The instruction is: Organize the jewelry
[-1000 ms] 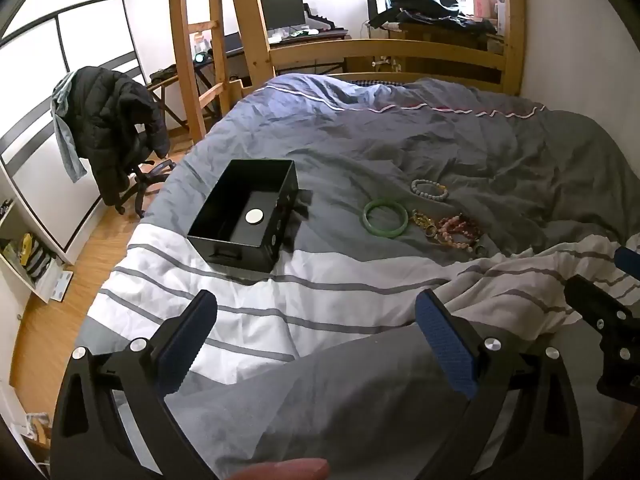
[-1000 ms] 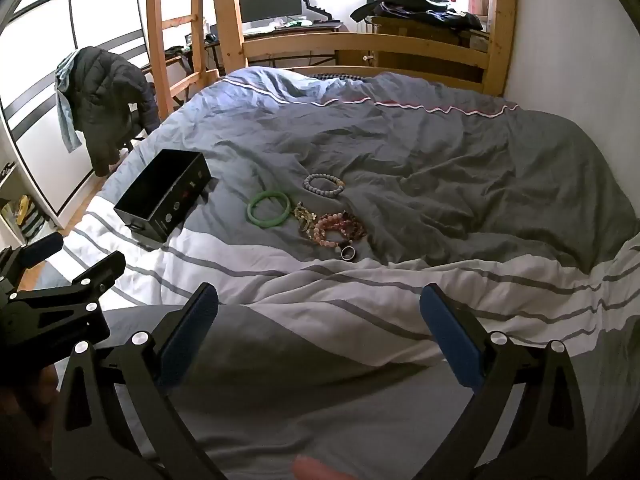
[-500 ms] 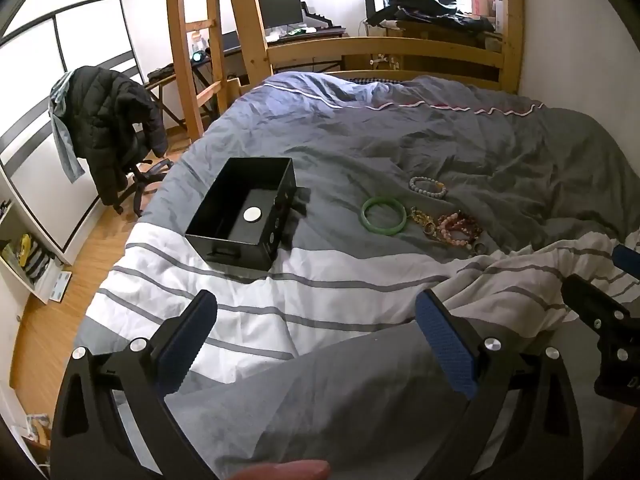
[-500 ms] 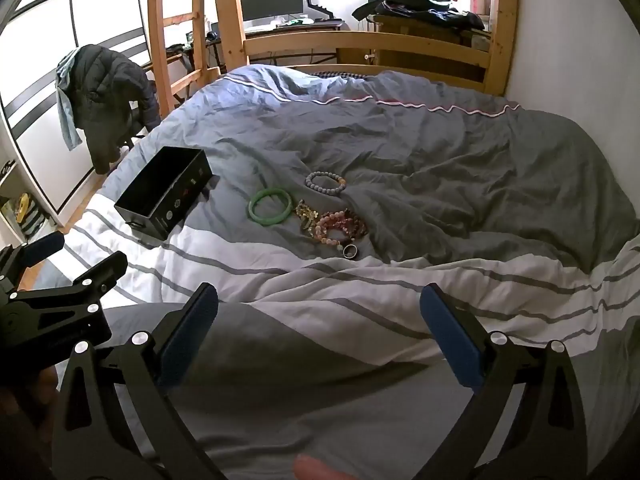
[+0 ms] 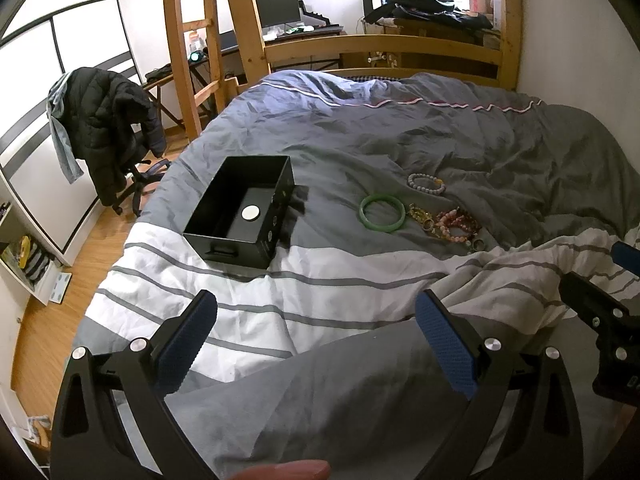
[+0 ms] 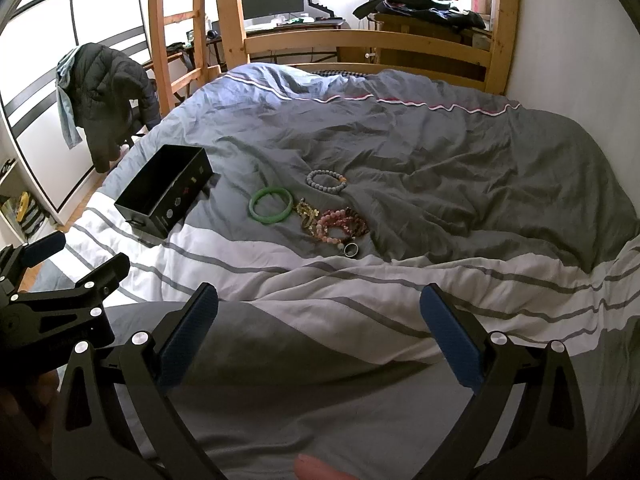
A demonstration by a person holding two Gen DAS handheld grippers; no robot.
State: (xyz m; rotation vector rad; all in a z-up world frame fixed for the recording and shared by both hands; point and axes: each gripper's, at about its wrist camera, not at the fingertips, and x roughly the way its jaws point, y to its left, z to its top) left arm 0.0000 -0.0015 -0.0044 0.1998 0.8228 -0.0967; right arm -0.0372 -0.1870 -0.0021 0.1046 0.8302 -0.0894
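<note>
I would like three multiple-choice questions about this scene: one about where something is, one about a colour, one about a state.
1. Where does the bangle lie?
A. inside the box
B. on the duvet, right of the box
C. on the chair

2. What colour is the bangle?
A. green
B. red
C. black

3. How is the left gripper?
A. shut on a ring
B. shut, empty
C. open, empty

Answers:
1 B: it rests on the grey duvet, apart from the black box.
2 A: its hoop is plainly green.
3 C: its blue pads stand wide apart with nothing between them.
</note>
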